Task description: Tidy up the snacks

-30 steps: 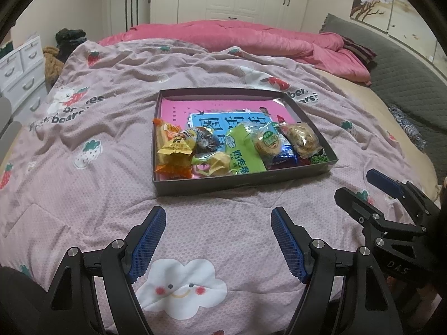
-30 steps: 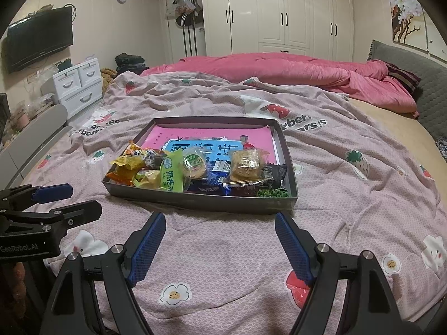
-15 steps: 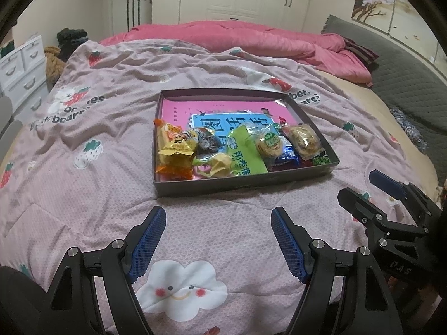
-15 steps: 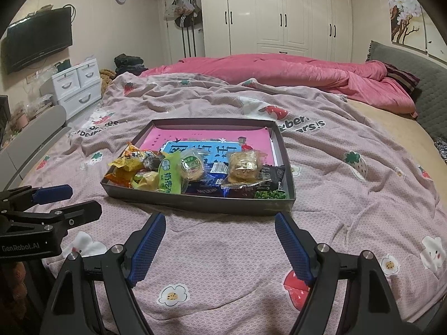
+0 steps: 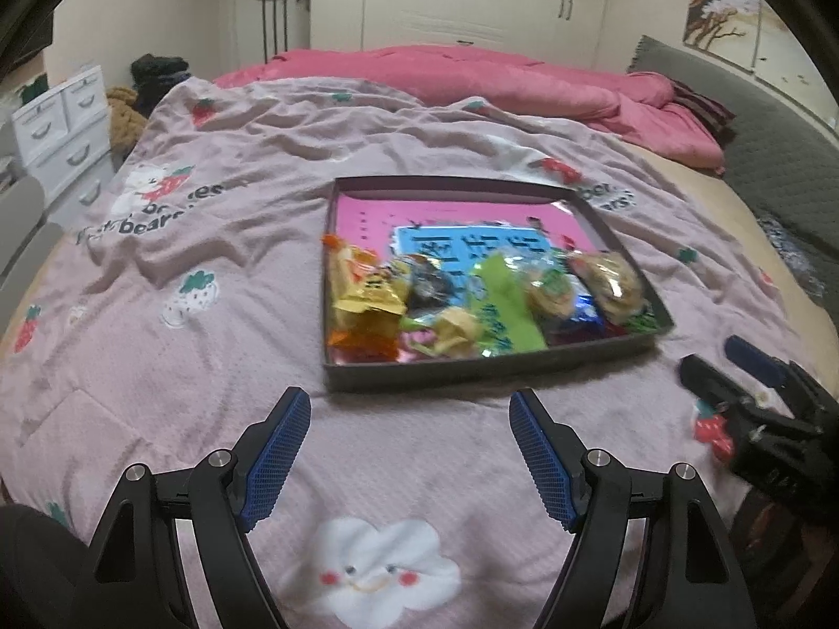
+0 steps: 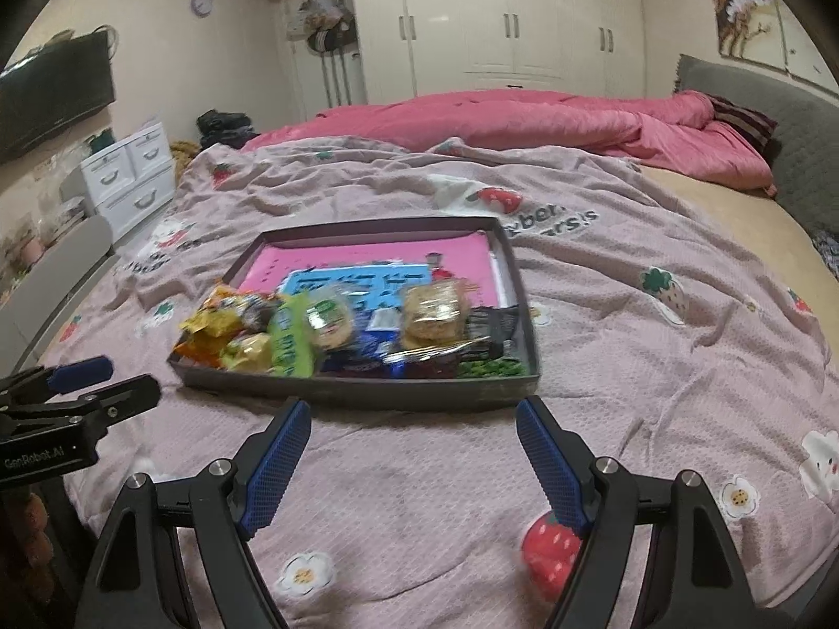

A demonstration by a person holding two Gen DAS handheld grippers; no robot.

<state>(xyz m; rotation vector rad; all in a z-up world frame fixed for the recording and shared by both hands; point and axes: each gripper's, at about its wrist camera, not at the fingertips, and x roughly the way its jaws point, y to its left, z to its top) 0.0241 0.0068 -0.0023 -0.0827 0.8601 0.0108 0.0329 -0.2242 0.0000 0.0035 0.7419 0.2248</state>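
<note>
Currently the shallow dark tray point(image 5: 472, 367) sits on the pink bedspread point(image 5: 210, 367), about mid-width of the bed and nearer its foot edge than the rolled pink quilt point(image 5: 472, 78) at the far side. Snack packets crowd the tray's near half: yellow-orange bags point(image 5: 362, 304) at the near left corner, a green packet point(image 5: 503, 304) in the middle, a clear-wrapped round cake point(image 6: 432, 309) toward the right, a dark wrapper point(image 6: 493, 327) by the right wall, something green and small point(image 6: 490, 367) in the near right corner. Far half of the tray shows a pink sheet with a blue printed panel point(image 6: 362, 280), mostly bare. Left gripper point(image 5: 409, 445) hangs above the bedspread just short of the tray's near wall, jaws spread wide, nothing between the blue pads point(image 5: 275, 451). Right gripper point(image 6: 411, 448) likewise just short of the near wall, toward the tray's right end; its jaws have just been opening a little further and hold nothing. Neither gripper touches the tray. White drawers point(image 6: 131, 178) stand off the bed's left edge, wardrobe point(image 6: 498, 15) behind. Both views slightly motion-blurred; packet print unreadable.
</note>
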